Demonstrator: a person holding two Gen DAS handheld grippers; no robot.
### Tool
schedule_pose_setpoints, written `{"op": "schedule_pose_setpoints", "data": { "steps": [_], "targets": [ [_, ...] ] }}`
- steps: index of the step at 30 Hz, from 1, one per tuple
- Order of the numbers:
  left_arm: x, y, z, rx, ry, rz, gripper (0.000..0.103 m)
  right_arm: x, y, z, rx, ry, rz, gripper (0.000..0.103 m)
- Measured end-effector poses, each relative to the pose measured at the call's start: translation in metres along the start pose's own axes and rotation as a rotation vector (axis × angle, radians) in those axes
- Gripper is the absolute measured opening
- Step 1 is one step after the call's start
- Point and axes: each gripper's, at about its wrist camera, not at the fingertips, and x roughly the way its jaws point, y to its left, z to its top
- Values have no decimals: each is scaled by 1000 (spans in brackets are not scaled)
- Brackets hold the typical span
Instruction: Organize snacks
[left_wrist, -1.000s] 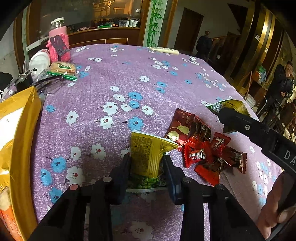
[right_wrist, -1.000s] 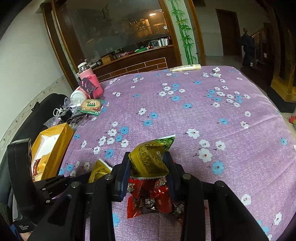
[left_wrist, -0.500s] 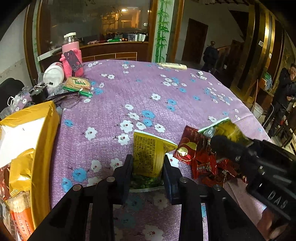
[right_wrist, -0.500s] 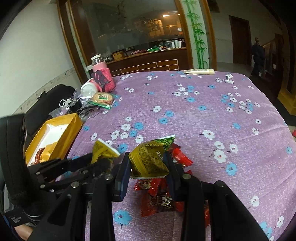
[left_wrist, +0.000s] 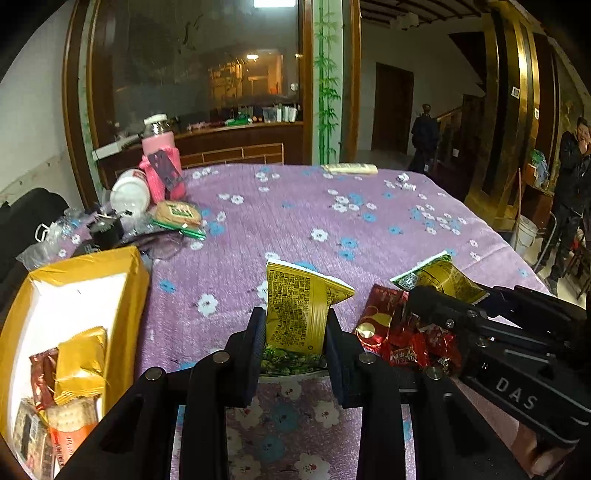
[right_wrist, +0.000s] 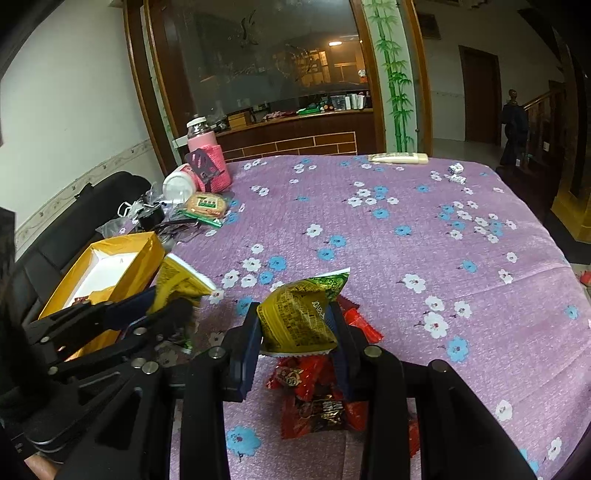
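My left gripper (left_wrist: 295, 332) is shut on a yellow-green snack packet (left_wrist: 301, 308) and holds it above the purple flowered tablecloth (left_wrist: 295, 221). My right gripper (right_wrist: 297, 332) is shut on a second yellow-green snack packet (right_wrist: 301, 314); it shows in the left wrist view (left_wrist: 439, 278) too. Red snack packets (right_wrist: 317, 391) lie in a pile under the right gripper. An open yellow box (left_wrist: 74, 295) at the left holds several snacks (left_wrist: 70, 373). In the right wrist view the left gripper (right_wrist: 173, 306) is beside that box (right_wrist: 118, 266).
A pink bottle (left_wrist: 162, 158), a white jar (left_wrist: 131, 192), a round biscuit pack (left_wrist: 179, 214) and plastic wrap lie at the table's far left. A cream tube (left_wrist: 351, 168) and small dice (left_wrist: 404, 181) lie at the far edge. A person (left_wrist: 570, 177) stands right.
Both grippers have lifted with their packets and tilted up. The left gripper has moved left toward the yellow box, whose inside now shows.
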Motion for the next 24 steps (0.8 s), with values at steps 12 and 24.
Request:
{"op": "schedule_pose_setpoints", "data": {
  "steps": [12, 24],
  "targets": [
    [-35, 11, -8, 0, -67, 69, 31, 1, 6, -3, -26, -24, -6, 33],
    [-67, 48, -19, -33, -113, 117, 31, -3, 36, -2, -16, 0, 64, 33]
  ]
}}
